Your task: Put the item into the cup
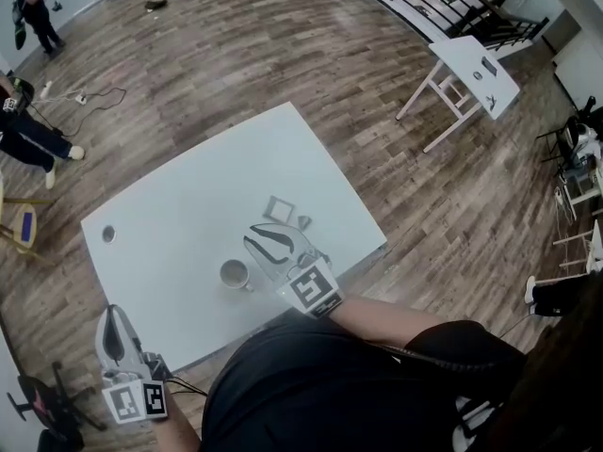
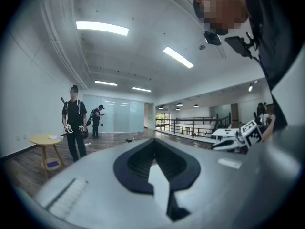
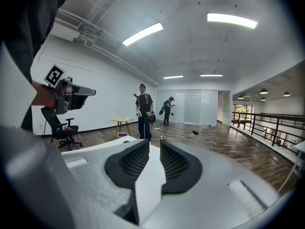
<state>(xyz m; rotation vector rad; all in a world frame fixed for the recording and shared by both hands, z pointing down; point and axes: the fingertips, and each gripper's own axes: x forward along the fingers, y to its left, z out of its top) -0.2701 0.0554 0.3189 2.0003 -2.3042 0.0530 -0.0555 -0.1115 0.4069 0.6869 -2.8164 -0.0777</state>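
At two o'clock of the right gripper [image 1: 258,242], whose jaws stand parted and empty, lies the small item [image 1: 304,222]; the cup [image 1: 234,273] sits at seven. The left gripper [image 1: 112,316], pressed together, is farther off.

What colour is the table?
White. The table shows best in the head view.

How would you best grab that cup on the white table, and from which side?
Likely by its rim, from straight above: the cup stands upright on the table, mouth open, so one jaw can slip inside and one outside the wall.
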